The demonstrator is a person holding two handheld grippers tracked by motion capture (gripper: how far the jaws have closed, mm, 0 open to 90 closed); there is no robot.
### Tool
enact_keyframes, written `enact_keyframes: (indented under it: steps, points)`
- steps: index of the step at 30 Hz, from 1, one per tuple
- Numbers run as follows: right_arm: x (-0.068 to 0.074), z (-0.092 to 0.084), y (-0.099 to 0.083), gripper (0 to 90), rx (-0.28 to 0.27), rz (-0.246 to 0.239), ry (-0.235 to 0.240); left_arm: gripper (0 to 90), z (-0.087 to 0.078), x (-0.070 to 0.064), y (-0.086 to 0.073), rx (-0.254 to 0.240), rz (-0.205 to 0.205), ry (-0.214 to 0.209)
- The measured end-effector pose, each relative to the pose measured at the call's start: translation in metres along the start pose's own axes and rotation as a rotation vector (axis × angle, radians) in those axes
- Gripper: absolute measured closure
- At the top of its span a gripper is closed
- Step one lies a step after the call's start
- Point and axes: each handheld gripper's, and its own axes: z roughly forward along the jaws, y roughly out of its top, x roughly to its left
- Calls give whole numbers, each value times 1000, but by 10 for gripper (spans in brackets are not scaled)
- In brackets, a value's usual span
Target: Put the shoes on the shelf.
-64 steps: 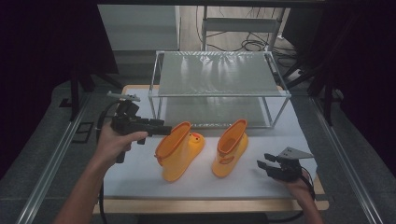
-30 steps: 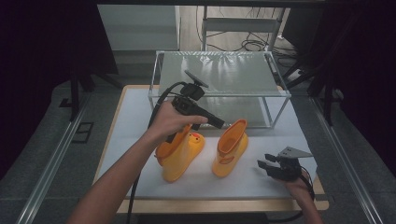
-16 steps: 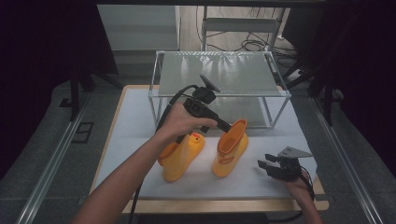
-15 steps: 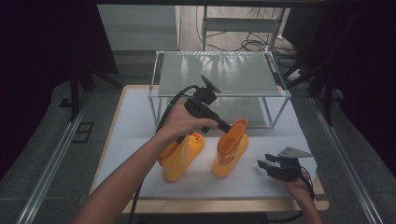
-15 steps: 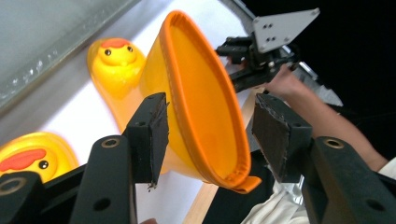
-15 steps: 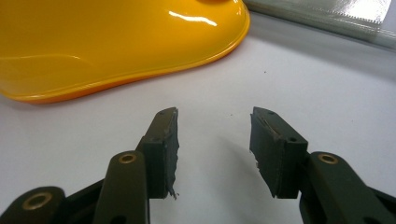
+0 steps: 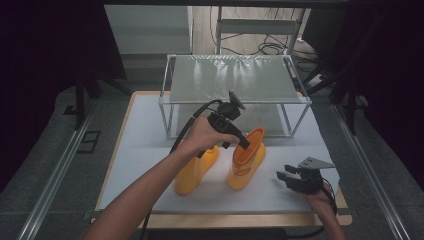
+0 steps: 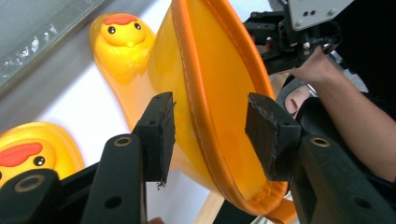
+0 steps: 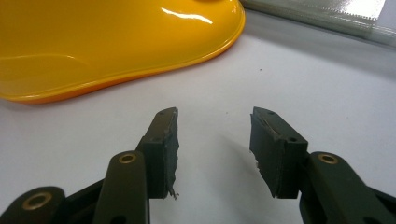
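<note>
Left gripper (image 8: 209, 135) has just been closing around the right boot's (image 8: 219, 93) rim, not pinching yet; right gripper (image 9: 214, 149) idles open. Lifting's left.

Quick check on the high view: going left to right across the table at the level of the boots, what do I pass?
Left boot → right boot, with the left gripper at its opening → right gripper open above the white mat.

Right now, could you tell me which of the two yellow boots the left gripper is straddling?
The right-hand boot: its shaft rim sits between the left gripper jaws, which have been closing. The left boot stands untouched.
</note>
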Motion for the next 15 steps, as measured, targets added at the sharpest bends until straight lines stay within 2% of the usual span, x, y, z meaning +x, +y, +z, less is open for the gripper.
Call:
enact_keyframes:
  steps: [6, 10, 15]
  points:
    - [0, 0, 0, 523, -1, 4, -2, 570, 13, -3, 2, 39, 14, 42]
    - [-1, -1, 0, 523, -3, 5, -5, 617, 16, -4, 3, 43, 17, 72]
    - [-1, 0, 0, 523, 2, 6, -11, 684, 22, -3, 3, 54, 16, 89]
